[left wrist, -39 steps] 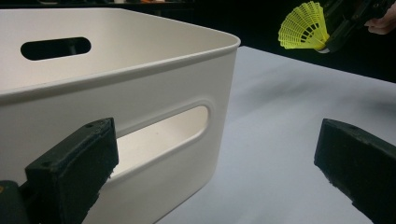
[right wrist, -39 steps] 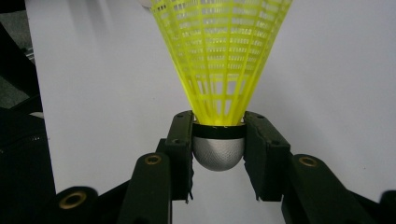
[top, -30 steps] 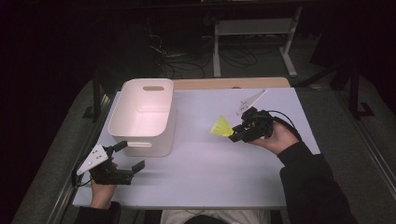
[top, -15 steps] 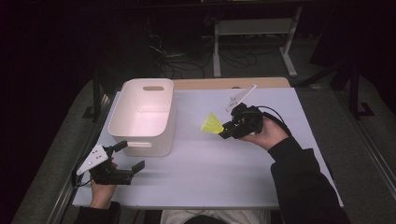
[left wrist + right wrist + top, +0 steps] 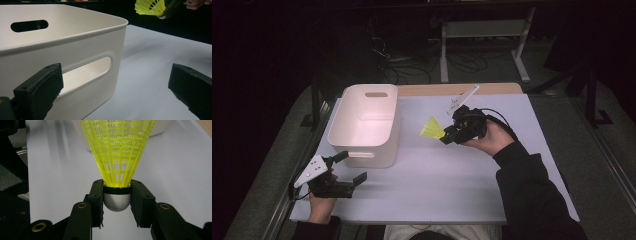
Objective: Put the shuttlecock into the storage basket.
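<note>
A yellow shuttlecock (image 5: 432, 128) with a silver cork (image 5: 117, 201) is held above the white table (image 5: 452, 175), skirt pointing left toward the bin. My right gripper (image 5: 449, 135) is shut on its cork, one black pad on each side (image 5: 96, 195). The white plastic bin (image 5: 364, 125) with slot handles stands at the table's left. My left gripper (image 5: 353, 167) rests near the front left corner, open, its jaws wide apart just before the bin's near wall (image 5: 75, 57). From the left gripper view the shuttlecock (image 5: 150, 7) hangs at top right.
A light wooden strip (image 5: 462, 89) runs along the table's far edge. Beyond it stand a metal frame (image 5: 484, 30) and cables on a dark floor. A bare stretch of table lies between the bin and my right hand.
My right gripper has carried the shuttlecock leftward and a little away from me, closer to the bin. The left gripper has stayed where it was.
</note>
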`<state>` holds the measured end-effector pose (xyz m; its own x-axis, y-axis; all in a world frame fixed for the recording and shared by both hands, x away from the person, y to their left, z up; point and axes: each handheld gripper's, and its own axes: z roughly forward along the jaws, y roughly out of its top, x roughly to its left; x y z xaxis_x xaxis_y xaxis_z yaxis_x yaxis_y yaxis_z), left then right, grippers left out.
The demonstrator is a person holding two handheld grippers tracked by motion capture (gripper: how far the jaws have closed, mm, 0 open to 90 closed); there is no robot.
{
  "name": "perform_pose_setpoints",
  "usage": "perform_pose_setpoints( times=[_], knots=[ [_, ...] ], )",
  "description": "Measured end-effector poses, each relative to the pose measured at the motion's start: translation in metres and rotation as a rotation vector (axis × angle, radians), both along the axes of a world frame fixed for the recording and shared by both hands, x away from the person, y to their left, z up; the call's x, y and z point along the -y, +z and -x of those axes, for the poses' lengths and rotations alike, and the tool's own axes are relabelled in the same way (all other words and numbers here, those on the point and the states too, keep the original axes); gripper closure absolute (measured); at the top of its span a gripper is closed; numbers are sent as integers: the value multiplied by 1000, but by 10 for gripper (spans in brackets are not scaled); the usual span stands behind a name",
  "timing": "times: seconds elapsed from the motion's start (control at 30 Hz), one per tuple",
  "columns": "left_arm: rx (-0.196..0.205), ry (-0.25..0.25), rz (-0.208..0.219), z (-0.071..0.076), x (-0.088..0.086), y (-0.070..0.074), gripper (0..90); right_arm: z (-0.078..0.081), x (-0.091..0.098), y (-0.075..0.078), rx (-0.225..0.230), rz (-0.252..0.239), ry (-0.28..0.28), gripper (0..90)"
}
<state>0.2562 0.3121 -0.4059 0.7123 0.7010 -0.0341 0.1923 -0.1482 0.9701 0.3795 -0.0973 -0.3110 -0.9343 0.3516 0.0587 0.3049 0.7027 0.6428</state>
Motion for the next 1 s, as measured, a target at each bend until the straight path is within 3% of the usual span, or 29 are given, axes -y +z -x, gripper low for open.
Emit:
perform_pose_setpoints(
  times=[1.0],
  knots=[
    [-1,-2,0,0,0,0,0,-16,-28,24,28,-6,36,631]
  ],
)
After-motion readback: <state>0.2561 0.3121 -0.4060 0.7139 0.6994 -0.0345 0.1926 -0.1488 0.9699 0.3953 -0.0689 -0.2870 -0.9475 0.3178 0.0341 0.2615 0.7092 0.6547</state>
